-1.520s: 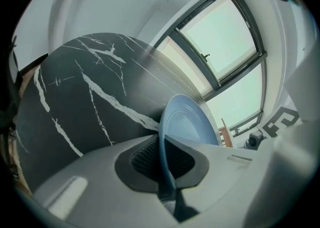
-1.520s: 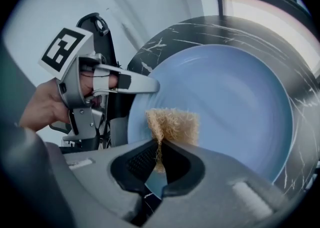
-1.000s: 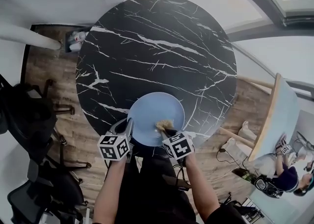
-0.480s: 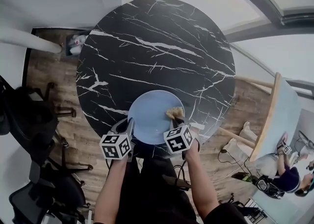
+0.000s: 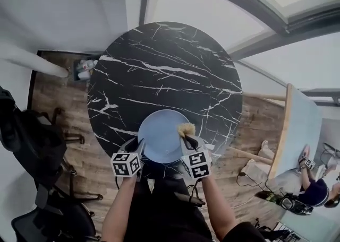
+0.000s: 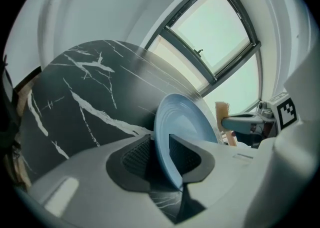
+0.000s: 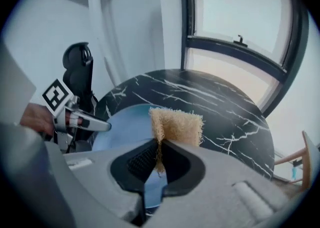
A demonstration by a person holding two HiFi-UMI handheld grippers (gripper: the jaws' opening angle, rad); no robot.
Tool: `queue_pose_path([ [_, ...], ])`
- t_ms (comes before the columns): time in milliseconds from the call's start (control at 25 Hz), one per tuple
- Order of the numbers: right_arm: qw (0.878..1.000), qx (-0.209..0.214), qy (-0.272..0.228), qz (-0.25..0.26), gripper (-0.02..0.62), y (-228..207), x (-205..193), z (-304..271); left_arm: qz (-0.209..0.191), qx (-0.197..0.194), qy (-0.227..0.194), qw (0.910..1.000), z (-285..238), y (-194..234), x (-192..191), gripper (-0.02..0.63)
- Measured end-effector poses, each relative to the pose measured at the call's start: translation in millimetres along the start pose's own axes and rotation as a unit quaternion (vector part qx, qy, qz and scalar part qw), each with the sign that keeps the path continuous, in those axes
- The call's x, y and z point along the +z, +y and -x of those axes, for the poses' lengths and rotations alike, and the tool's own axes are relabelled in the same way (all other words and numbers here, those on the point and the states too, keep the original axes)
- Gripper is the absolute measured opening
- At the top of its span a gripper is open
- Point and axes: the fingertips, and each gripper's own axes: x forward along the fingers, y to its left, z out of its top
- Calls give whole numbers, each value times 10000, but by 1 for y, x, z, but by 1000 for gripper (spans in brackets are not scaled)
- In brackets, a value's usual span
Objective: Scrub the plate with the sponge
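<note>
Head view: a pale blue plate (image 5: pixel 159 136) lies at the near edge of a round black marble counter (image 5: pixel 164 71). The left gripper (image 5: pixel 136 145) is at the plate's near-left rim and the right gripper (image 5: pixel 187 141) at its right rim. The right gripper carries a tan sponge (image 5: pixel 186 128) over the plate's right edge. Left gripper view: the plate's rim (image 6: pixel 182 119) stands between the jaws, which have just been opening. A gap shows between the rim and one pad, so the jaws stand apart and do not clamp the plate. The right gripper and its sponge (image 6: pixel 221 113) show just past the plate's far rim. Right gripper view: the jaws are pressed together on the sponge's lower edge, and the sponge (image 7: pixel 177 124) stands above them over the plate (image 7: pixel 122 127). Whether the sponge touches the plate cannot be told. The left gripper (image 7: pixel 87 122) reaches in at the plate's left side.
</note>
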Motion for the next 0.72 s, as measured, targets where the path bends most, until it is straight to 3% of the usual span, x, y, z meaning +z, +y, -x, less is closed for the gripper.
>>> queue_pose_path([
  [160,9933,287,-1095,-216,21,20,39,47,-522,-105,-53,9986,25,-14,7,119],
  [360,9736,188,-2195,-598,21,33,80,122,-1156,-313,-555,9912,71,-50,33,71],
  [440,9619,119,-2627,-749,21,35,97,148,-1510,-431,-863,9838,89,-67,54,3],
  [560,9463,97,-3093,-941,21,40,113,181,-1987,-619,-1257,9700,120,-99,76,0],
  [720,9375,63,-3349,-941,21,56,116,215,-2368,-640,-1822,9522,168,-140,88,-2],
])
